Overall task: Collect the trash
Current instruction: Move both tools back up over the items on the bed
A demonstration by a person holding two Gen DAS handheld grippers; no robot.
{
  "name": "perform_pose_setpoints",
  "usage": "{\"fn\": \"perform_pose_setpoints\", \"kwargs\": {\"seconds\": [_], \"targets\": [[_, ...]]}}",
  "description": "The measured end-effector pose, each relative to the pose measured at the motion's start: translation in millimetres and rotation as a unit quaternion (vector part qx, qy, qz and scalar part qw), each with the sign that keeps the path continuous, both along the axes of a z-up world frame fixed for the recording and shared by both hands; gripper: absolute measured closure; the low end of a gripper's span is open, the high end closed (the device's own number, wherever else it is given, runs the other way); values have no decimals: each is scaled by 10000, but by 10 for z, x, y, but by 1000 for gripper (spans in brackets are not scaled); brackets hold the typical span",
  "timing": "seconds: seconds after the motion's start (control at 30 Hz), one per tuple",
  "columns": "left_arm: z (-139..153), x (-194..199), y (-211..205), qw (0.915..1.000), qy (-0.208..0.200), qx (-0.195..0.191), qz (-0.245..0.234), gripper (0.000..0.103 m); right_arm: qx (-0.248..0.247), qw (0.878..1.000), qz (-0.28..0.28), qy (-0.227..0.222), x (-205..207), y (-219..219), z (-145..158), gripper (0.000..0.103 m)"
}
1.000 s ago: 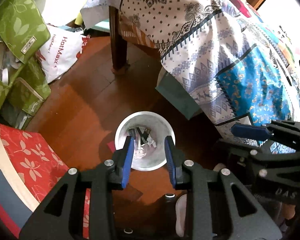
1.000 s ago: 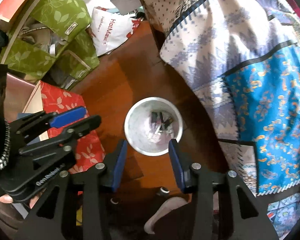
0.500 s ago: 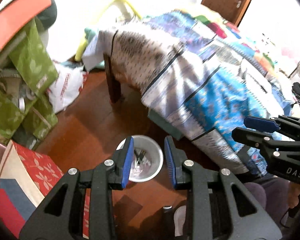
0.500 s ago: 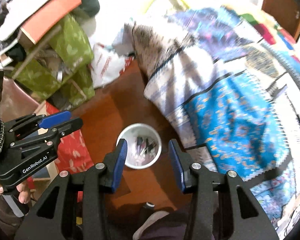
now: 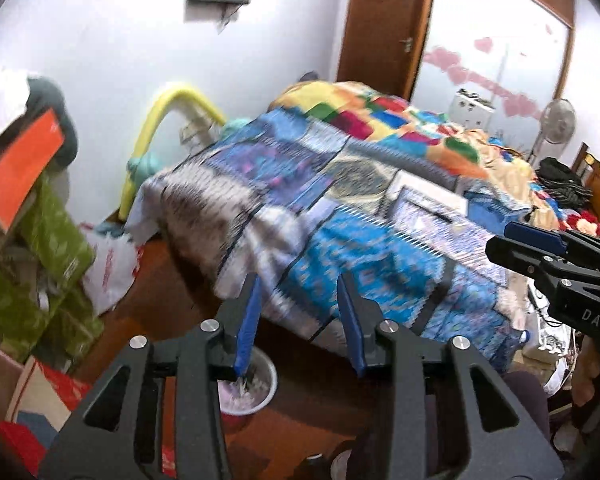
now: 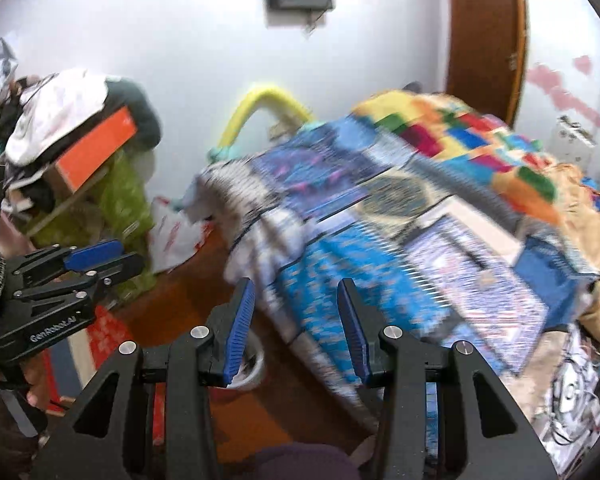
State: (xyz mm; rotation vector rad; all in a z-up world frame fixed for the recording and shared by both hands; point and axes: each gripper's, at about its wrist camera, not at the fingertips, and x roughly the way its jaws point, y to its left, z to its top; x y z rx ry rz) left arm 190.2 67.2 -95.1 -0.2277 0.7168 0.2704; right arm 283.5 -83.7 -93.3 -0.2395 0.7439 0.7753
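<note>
Trash sits in the small white bin [image 5: 256, 384] on the wooden floor [image 5: 168, 276], low and near, just beside the hanging edge of the patterned bedspread [image 5: 340, 208]; the left gripper's near-left finger hides part of its rim. Inside, only pale scraps show, blurred, so what they are cannot be told. Left gripper [image 5: 298, 320] hangs with its jaws wide and nothing between them; right gripper [image 6: 296, 328] likewise stands wide and empty, the bin [image 6: 252, 364] peeking out behind its left finger. Both point up over the bed rather than down at the floor. Scraps of this kind should be light, soft and easily crushed, so a gentle pinch across the middle of a piece would do. Judging by its look, the bin is thin plastic and light; its rim is the likeliest hold. Green bags [image 5: 40, 280] are stacked at far left.
</note>
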Motion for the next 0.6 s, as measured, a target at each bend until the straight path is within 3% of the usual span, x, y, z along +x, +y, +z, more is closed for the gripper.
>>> {"fn": "perform_pose_setpoints", "kwargs": {"seconds": [0.1,0.17,0.27,0.6], "targets": [[136,119,-213,9998,-135,70,-152,49,81,9993,-305,-203,62,-279,110,51],[219,236,-375,9994,-232,96,-247,29,128,9976,-561,-376,121,-464,171,38],[288,403,-555,9986,-355,127,-359,21,166,9937,-959,-557,241,-692,220,24],[256,1093,-999,9955,-279,183,-884,19,118,9848,-1689,-378,723,-1201,54,22]]}}
